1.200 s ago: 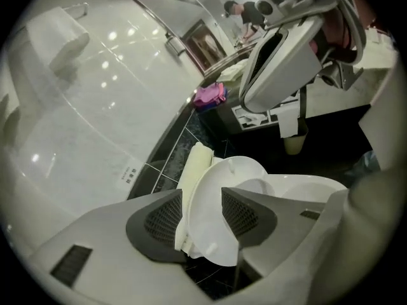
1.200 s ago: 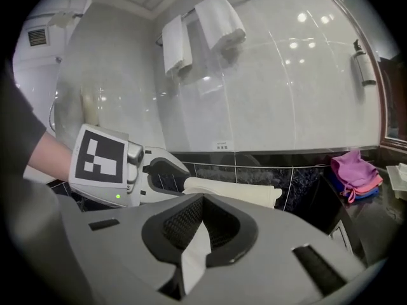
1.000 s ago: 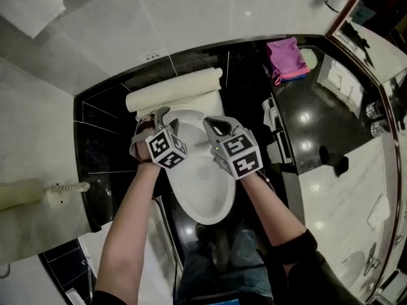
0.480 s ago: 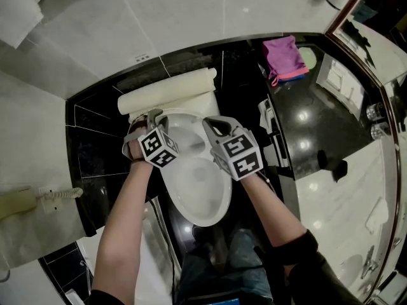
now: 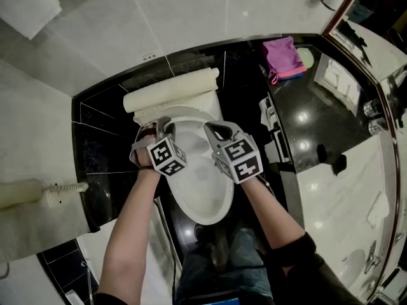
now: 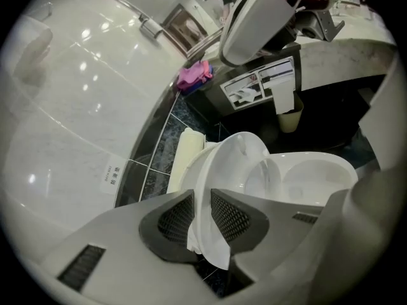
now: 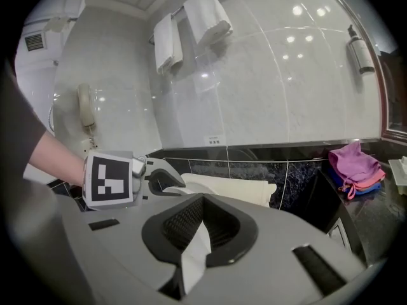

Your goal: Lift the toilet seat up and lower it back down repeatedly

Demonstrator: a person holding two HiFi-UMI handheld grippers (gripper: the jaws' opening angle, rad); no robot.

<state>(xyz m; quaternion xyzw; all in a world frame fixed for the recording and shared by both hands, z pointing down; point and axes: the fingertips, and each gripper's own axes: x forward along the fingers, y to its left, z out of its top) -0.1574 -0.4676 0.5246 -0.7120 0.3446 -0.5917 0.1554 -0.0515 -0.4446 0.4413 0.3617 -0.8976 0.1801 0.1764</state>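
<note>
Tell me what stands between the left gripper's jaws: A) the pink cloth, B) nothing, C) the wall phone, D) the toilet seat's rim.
D: in its own view the left gripper has its jaws closing on the raised toilet seat, a pad either side of the rim.

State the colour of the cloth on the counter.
The cloth is magenta-pink with a coral edge below; it shows best in the right gripper view.
</note>
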